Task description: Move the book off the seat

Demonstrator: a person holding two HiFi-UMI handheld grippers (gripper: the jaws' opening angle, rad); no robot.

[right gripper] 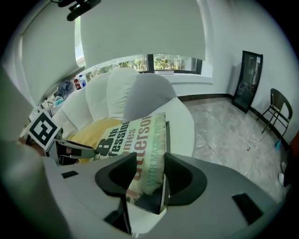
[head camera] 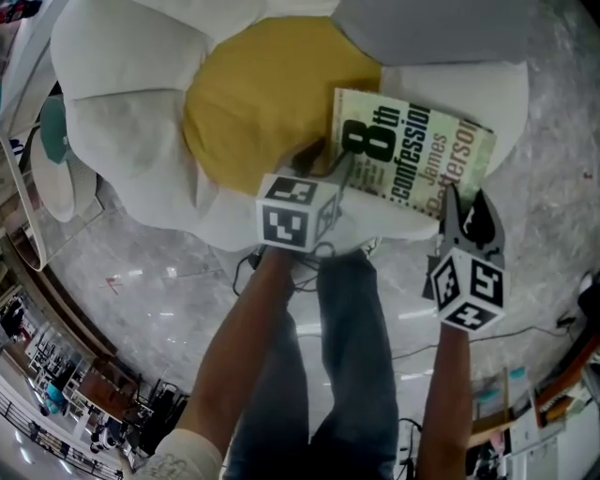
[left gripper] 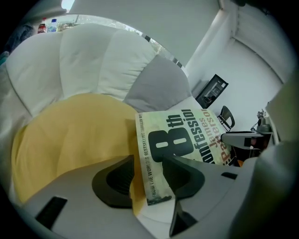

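A paperback book (head camera: 412, 155) with a pale green cover lies flat on the right side of a flower-shaped seat, partly on its yellow centre cushion (head camera: 253, 94) and partly on a white petal (head camera: 459, 84). My left gripper (head camera: 330, 167) stands open, and the book's near left corner (left gripper: 154, 186) lies between its jaws without being pressed. My right gripper (head camera: 469, 208) is open too; its jaws straddle the book's near right edge (right gripper: 145, 182). The book (right gripper: 135, 135) rests on the seat.
White petals (head camera: 122, 131) ring the yellow cushion, with a grey petal (head camera: 422, 28) behind the book. Around the seat there is grey marble floor (head camera: 169, 281). The person's jeans-clad legs (head camera: 347, 356) stand in front. A black folding chair (right gripper: 275, 109) stands far right.
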